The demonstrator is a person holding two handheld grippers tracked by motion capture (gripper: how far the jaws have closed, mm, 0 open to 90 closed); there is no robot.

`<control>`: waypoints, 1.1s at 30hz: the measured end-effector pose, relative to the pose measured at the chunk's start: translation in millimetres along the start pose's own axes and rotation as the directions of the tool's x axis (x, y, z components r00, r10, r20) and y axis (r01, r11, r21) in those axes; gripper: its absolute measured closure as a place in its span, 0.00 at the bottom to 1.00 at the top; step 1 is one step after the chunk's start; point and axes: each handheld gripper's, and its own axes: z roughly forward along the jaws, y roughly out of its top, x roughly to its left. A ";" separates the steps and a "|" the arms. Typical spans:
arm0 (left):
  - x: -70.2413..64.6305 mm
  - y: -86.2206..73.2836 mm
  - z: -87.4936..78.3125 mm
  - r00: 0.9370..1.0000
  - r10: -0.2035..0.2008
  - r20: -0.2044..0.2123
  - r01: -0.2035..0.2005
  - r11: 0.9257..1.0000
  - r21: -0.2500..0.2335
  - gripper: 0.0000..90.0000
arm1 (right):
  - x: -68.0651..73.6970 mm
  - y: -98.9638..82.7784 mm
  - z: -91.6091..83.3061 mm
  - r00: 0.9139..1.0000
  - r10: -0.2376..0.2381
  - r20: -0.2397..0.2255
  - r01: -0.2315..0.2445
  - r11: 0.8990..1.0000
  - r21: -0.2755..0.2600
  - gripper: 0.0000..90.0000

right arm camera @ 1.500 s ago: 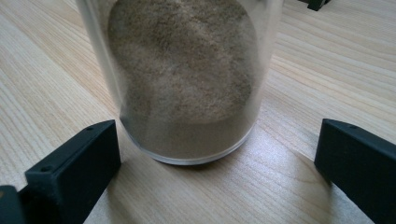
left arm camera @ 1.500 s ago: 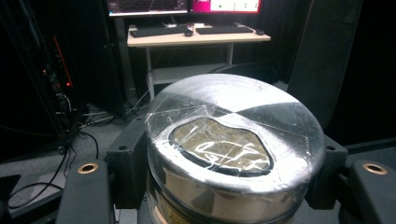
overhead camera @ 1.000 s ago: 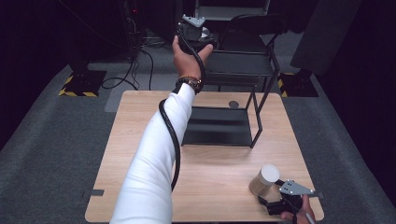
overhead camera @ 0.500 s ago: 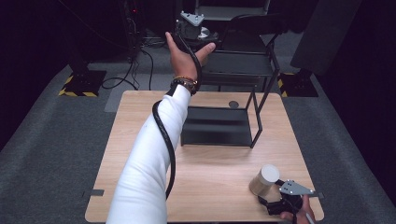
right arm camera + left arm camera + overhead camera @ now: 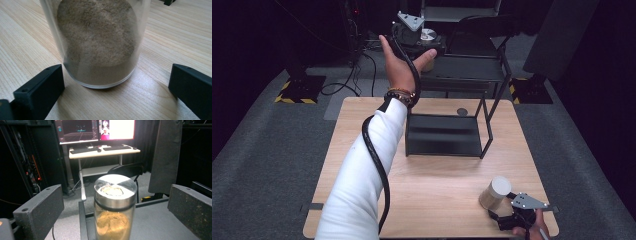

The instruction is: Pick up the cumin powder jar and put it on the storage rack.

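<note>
A glass jar (image 5: 113,220) of brown powder with a steel lid stands upright on the top shelf (image 5: 467,70) of a black rack. My left gripper (image 5: 115,195) is held up to it; its jaws have just been opening and now stand wide on both sides of the jar without touching it. From above, the left gripper (image 5: 421,44) sits just left of that jar (image 5: 430,35). A second powder jar (image 5: 100,37) stands on the wooden table (image 5: 362,125) near its front right corner. My right gripper (image 5: 116,82) is open around its base, pads apart from the glass. The high view shows this jar (image 5: 493,191) and the right gripper (image 5: 499,207).
The rack's lower shelf (image 5: 447,135) is a bare black tray at the table's back middle. A small dark disc (image 5: 462,111) lies behind it. Beyond the rack stand a desk with monitors and keyboards (image 5: 100,150), a chair (image 5: 126,170) and a tall dark panel (image 5: 166,157).
The left hand has drawn a little left and up from the jar on the top shelf, and its jaws have let go of it. The right gripper has kept still.
</note>
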 end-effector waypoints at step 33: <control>4.1 -75.6 -57.0 0.998 0.012 0.054 -0.011 1.000 -0.019 0.00 | 0.6 0.0 0.1 1.000 0.001 0.002 -0.001 1.000 0.000 0.00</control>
